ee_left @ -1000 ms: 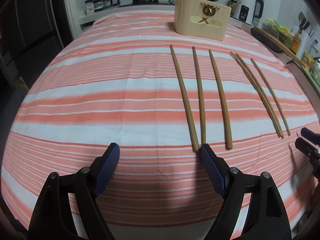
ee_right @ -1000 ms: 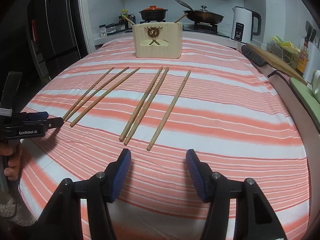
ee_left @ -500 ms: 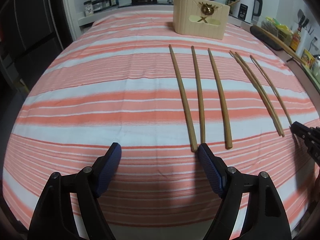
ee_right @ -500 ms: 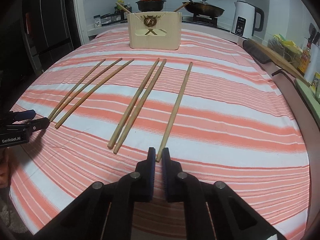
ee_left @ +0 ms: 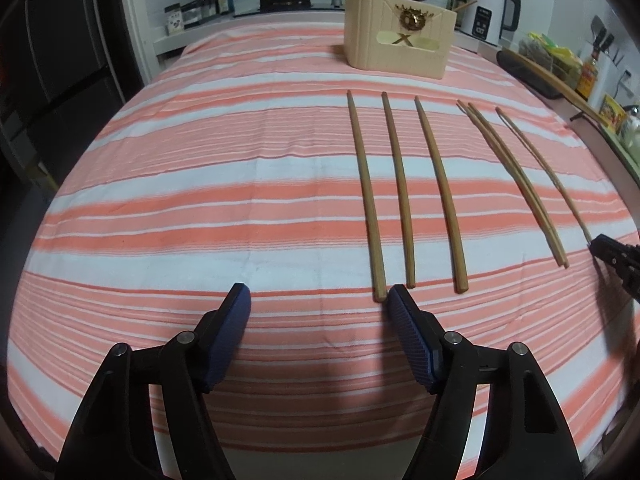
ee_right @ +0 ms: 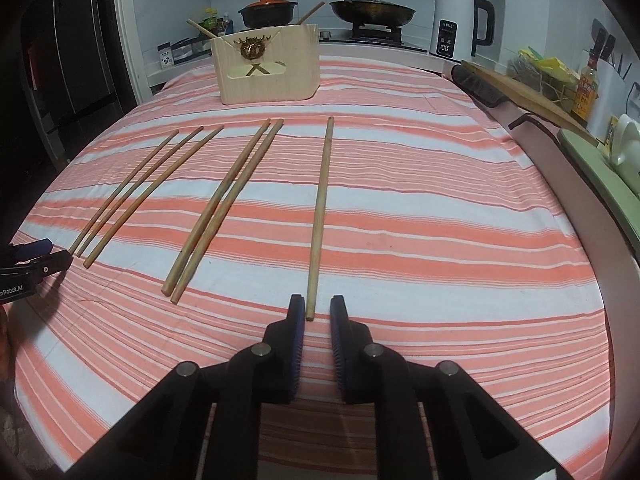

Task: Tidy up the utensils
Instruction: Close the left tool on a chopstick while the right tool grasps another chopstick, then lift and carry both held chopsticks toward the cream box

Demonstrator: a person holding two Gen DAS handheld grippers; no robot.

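Several wooden chopsticks lie lengthwise on the striped cloth. My left gripper (ee_left: pixel 318 300) is open wide; the near end of the leftmost chopstick (ee_left: pixel 366 196) lies just inside its right finger. My right gripper (ee_right: pixel 318 312) is slightly open, and the near end of the rightmost chopstick (ee_right: pixel 320 216) lies between its fingertips, untouched. A pale wooden utensil box (ee_left: pixel 400 38) stands at the far end, also in the right wrist view (ee_right: pixel 268 66); two sticks poke out of it.
The striped cloth (ee_left: pixel 200 208) covers the table. Behind it are a stove with a pot (ee_right: pixel 268 10) and pan (ee_right: pixel 372 10), and a white kettle (ee_right: pixel 454 24). A cutting board (ee_right: pixel 524 92) and bottles line the right edge. A fridge stands left.
My right gripper went from open to shut, then reopened slightly while moving forward, so the rightmost chopstick's end now lies between its fingers. My left gripper stayed open and crept slightly forward.
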